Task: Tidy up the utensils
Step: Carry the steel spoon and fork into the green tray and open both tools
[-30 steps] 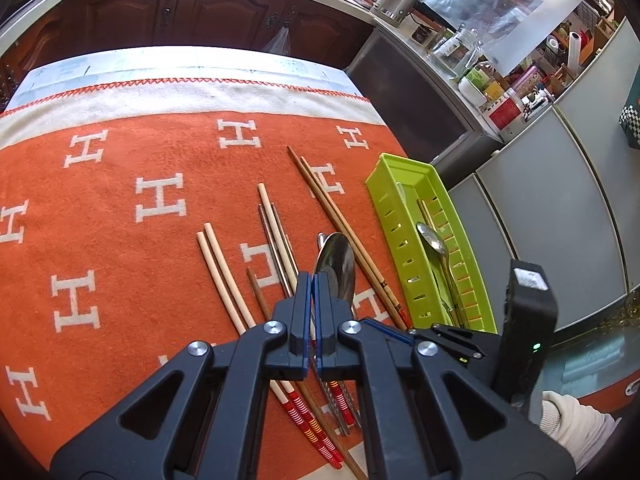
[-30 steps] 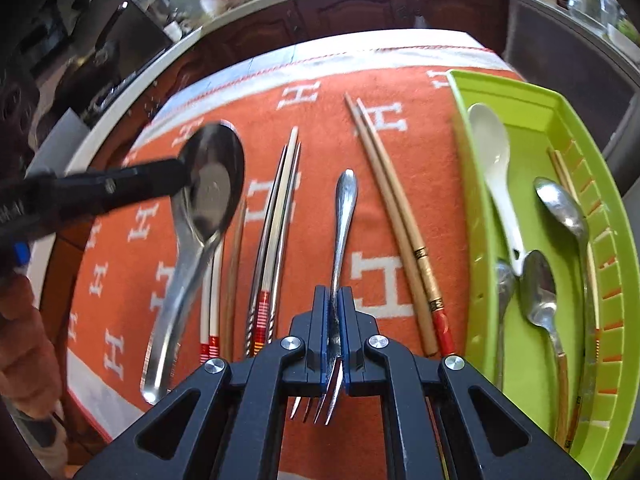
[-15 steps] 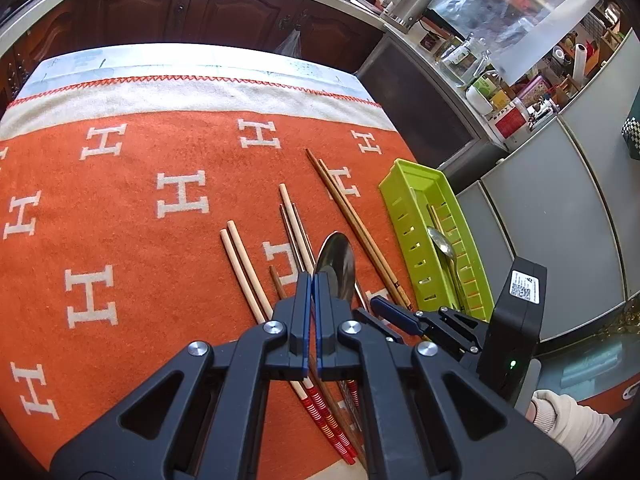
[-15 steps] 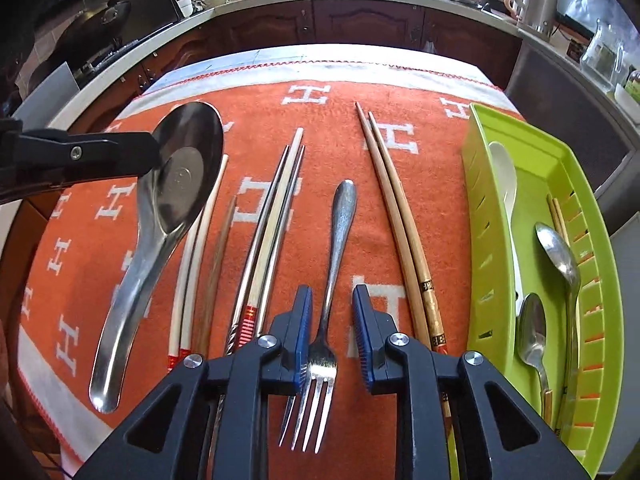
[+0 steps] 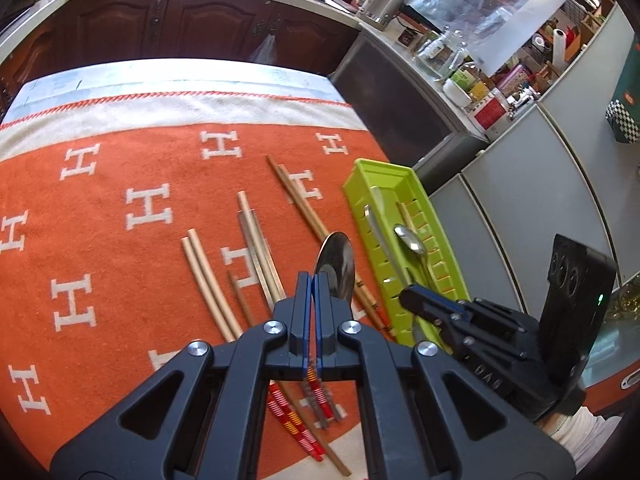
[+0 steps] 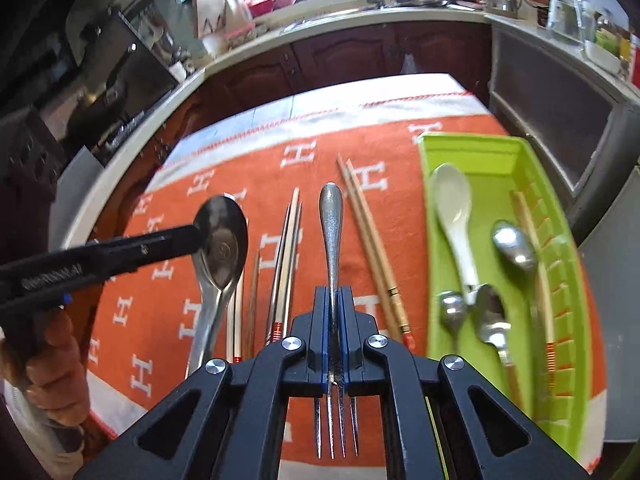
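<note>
My right gripper [image 6: 332,292] is shut on a metal fork [image 6: 331,220], gripped near the tines, with the handle pointing away above the orange cloth. My left gripper [image 5: 311,280] is shut on the bowl rim of a large steel spoon [image 5: 335,266]. In the right wrist view the left gripper [image 6: 192,236] holds that spoon [image 6: 222,240] at the left, handle hanging toward me. The green tray [image 6: 480,148] lies to the right, holding a white spoon [image 6: 452,196] and several metal spoons. The right gripper [image 5: 412,296] shows low beside the tray [image 5: 380,168].
Several pairs of chopsticks [image 6: 372,248] lie lengthwise on the orange H-patterned cloth [image 5: 120,168] between the two grippers. A hand [image 6: 56,360] holds the left tool. Dark cabinets [image 5: 180,24] and a cluttered counter [image 5: 460,64] stand beyond the table's far edge.
The right gripper opened over the fork, then shut on it and rose with it off the cloth. The left gripper, still holding the spoon, shifted slightly toward the tray.
</note>
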A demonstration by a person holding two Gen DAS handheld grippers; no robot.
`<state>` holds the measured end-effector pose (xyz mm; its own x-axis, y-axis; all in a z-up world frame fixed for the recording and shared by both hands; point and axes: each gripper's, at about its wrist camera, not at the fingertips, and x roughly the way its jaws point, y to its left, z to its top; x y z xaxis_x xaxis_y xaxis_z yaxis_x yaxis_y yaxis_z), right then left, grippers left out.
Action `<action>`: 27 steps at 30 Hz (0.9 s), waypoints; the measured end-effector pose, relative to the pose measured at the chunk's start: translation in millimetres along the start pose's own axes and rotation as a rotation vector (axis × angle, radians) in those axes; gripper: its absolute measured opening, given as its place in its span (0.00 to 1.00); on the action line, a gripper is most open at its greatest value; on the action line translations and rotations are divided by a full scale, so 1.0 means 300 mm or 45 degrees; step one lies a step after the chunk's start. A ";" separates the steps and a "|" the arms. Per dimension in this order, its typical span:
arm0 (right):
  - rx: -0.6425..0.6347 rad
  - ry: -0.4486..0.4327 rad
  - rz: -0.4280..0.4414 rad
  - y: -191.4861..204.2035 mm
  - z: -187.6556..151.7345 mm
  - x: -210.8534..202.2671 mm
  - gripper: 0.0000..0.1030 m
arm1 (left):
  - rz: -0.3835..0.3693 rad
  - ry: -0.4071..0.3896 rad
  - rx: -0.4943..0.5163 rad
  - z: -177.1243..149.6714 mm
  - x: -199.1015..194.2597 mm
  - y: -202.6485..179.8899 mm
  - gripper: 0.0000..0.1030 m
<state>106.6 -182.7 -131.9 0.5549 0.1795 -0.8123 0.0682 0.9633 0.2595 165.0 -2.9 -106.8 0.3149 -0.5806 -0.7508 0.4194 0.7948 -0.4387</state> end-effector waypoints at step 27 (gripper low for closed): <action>0.195 0.083 -0.082 -0.557 0.159 0.171 0.04 | 0.136 0.175 0.179 0.036 0.427 -0.427 0.00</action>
<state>163.3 -344.1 -192.0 0.4908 0.1359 -0.8606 0.2301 0.9325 0.2784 160.8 -181.1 -141.5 0.2493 -0.4571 -0.8537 0.5073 0.8126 -0.2869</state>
